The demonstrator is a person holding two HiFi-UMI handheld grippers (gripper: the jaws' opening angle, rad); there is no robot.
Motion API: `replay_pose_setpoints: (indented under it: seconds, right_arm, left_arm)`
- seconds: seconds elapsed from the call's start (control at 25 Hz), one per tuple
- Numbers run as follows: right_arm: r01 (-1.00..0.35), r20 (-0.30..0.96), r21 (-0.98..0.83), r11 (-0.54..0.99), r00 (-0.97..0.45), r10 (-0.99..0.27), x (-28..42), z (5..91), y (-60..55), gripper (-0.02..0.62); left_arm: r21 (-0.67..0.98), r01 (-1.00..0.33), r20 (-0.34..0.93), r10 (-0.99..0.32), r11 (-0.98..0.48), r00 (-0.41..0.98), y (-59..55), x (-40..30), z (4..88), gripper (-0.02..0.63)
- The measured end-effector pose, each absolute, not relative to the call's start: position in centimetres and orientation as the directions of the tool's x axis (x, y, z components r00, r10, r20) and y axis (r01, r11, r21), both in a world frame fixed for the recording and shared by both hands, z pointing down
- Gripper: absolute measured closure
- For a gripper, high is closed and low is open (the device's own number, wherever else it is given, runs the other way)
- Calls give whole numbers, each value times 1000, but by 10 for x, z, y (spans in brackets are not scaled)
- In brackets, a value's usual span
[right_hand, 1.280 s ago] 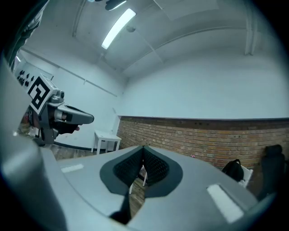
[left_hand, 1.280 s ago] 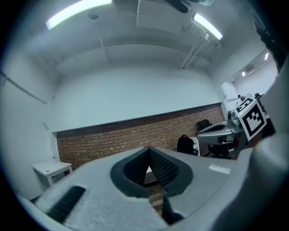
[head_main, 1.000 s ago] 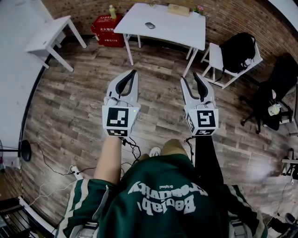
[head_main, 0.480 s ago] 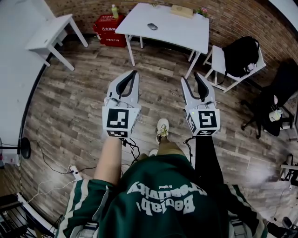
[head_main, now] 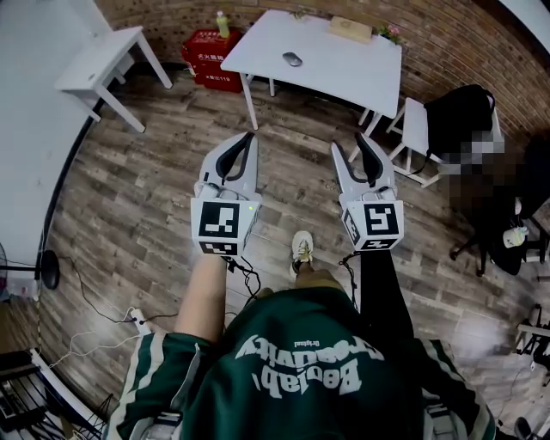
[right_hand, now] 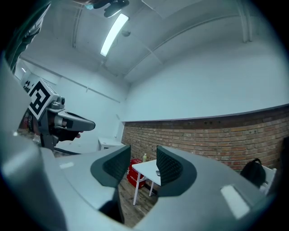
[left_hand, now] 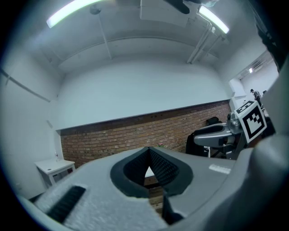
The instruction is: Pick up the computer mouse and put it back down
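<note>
1. At the far left, a small white side table [head_main: 93, 67] stands on the wooden plank floor [head_main: 129, 198], close to the pale wall.
2. A red crate [head_main: 209, 58] sits by the brick wall, just left of the white table, with a yellow-green bottle [head_main: 223, 21] on top of it.
3. The left gripper [head_main: 247, 136] is held level over the floor. Its jaws are closed tip to tip, and its own view shows the ribbed pads [left_hand: 160, 169] meeting with nothing between them.
4. The white table [head_main: 344, 73] stands ahead. The computer mouse [head_main: 292, 59] lies on its top, in the left half, untouched and well apart from both grippers. A flat brown box [head_main: 351, 28] lies at the far edge.
5. The right gripper [head_main: 349, 143] is also held level. Its jaws stand partly apart and empty, and the table's corner shows through the gap.
6. Right of the table, a black backpack [head_main: 460, 107] rests on a white stool [head_main: 415, 129].
</note>
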State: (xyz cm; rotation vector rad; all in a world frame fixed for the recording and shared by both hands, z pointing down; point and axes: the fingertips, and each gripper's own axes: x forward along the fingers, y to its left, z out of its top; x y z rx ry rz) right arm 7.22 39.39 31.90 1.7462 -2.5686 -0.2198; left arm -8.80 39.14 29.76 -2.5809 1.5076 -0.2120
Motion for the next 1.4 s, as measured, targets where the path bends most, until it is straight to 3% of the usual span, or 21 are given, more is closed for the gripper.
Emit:
replay_pose_setpoints:
  seconds: [0.72,1.4]
  right_arm:
    - [-907,-55,114,405,-413,-909,114,320,216,400]
    - [-911,-58,102,399,-406,-912,123,321,147,397]
  left_arm:
    - [-185,-877,53,-896,-443,441,224,-52,296,600]
    - [-201,-888,55,-910,-414,412,167,-50,295,600]
